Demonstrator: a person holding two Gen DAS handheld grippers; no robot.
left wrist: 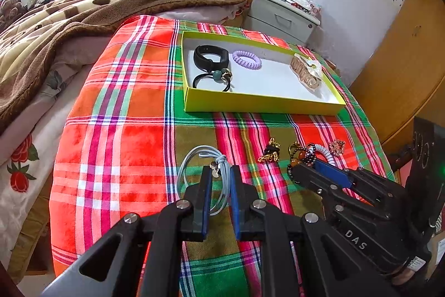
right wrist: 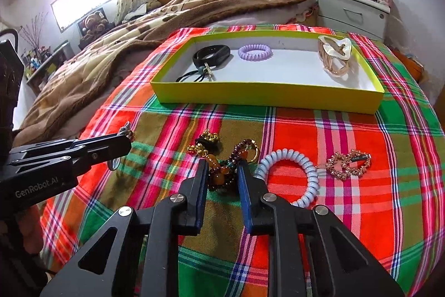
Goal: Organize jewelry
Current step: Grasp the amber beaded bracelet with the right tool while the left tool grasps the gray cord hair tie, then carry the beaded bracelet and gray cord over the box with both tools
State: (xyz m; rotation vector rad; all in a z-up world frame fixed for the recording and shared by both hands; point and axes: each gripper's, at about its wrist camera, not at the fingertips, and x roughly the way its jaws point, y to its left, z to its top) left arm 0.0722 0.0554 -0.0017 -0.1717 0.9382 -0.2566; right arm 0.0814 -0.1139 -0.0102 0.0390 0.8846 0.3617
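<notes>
While right tool (right wrist: 222, 171) closes round bead bracelet (right wrist: 219, 171), left tool (left wrist: 219, 177) pinches grey hair tie (left wrist: 194, 166); beads slippery, floppy, grab mid-bunch.

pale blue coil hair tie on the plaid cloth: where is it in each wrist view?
Left wrist: the pale blue coil hair tie sits right of centre, mostly hidden behind the right gripper.
Right wrist: it lies in full just right of the right gripper, centre-right.
Shared landmark: the yellow tray beyond it in both views.
</notes>
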